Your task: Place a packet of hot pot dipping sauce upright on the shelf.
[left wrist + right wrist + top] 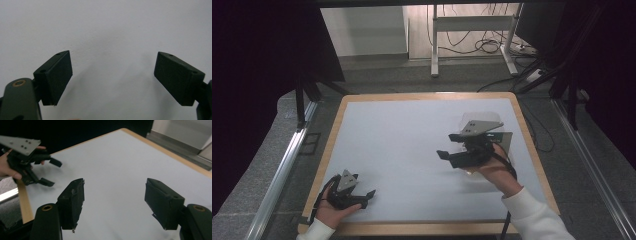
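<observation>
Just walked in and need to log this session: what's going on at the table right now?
A person holds a two-jaw gripper in each hand over a white table with a wooden rim. The left gripper sits near the front left edge, jaws open, nothing between them. The right gripper hangs over the right side, jaws also open and empty, pointing across the table. Something flat and partly see-through lies beneath the right hand; I can't tell what it is.
</observation>
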The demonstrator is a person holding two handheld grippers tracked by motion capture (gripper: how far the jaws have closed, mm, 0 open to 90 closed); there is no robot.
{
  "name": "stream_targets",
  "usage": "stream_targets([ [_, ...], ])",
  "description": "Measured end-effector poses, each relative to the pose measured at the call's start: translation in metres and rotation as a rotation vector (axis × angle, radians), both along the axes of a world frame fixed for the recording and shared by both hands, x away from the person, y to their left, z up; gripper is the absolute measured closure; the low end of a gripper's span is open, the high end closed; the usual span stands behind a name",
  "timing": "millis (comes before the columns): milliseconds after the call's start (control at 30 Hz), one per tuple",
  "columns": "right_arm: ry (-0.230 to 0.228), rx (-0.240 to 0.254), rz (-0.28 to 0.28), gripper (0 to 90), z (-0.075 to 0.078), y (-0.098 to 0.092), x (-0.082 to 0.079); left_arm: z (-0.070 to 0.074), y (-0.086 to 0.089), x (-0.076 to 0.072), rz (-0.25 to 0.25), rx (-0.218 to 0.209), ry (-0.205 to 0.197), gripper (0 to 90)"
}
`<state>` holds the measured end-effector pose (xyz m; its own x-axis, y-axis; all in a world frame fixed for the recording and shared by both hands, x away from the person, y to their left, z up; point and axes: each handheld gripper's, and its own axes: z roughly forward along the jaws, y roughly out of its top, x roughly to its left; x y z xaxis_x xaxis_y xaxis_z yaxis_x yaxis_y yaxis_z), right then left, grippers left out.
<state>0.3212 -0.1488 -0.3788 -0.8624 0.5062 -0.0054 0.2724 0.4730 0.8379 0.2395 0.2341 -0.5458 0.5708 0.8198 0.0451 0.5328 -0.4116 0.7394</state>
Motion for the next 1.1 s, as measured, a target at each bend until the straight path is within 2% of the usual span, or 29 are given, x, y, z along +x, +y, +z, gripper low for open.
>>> stream_targets([
  [67,0.001,-0.003,0.012,31.1,-0.003,0.004,-0.002,0.0,0.0,0.0,0.0,-0.001,-0.001,15.1],
  [133,0.012,-0.001,0.044,30.8,-0.019,0.017,-0.01,0.0,0.0,0.0,0.0,0.003,0.002,15.0],
  [167,0.012,-0.001,0.044,30.8,-0.019,0.017,-0.01,-0.001,-0.001,0.0,0.001,0.002,0.004,15.0],
  [233,0.036,0.004,0.056,30.7,-0.032,0.024,-0.013,0.0,-0.001,0.0,0.0,0.008,0.003,15.1],
  [267,0.062,-0.007,0.068,30.2,-0.047,0.031,-0.016,-0.001,-0.001,-0.001,0.002,0.006,0.001,15.1],
  [300,0.062,-0.007,0.068,30.2,-0.047,0.031,-0.016,-0.001,-0.001,-0.001,0.006,0.002,-0.001,15.1],
  [333,0.067,-0.01,0.073,30.0,-0.052,0.033,-0.017,-0.001,-0.001,-0.001,0.009,0.0,-0.001,15.1],
  [367,0.088,-0.02,0.071,29.5,-0.064,0.037,-0.018,-0.001,-0.001,-0.001,0.012,-0.005,-0.002,15.1],
  [433,0.096,-0.018,0.066,29.5,-0.069,0.038,-0.018,-0.001,-0.001,-0.001,0.014,-0.006,-0.002,15.1],
  [533,0.145,-0.037,0.05,28.9,-0.089,0.042,-0.018,-0.001,-0.001,-0.001,0.01,-0.004,0.001,15.1],
  [667,0.157,-0.069,0.036,28.6,-0.102,0.041,-0.018,-0.001,-0.001,-0.001,0.008,-0.01,-0.003,15.1],
  [800,0.188,-0.077,0.008,28.5,-0.112,0.038,-0.018,0.0,-0.002,-0.001,0.008,-0.009,-0.006,15.1],
  [1100,0.178,-0.068,-0.006,28.4,-0.117,0.033,-0.021,0.001,-0.008,0.001,0.001,-0.007,-0.008,15.0],
])
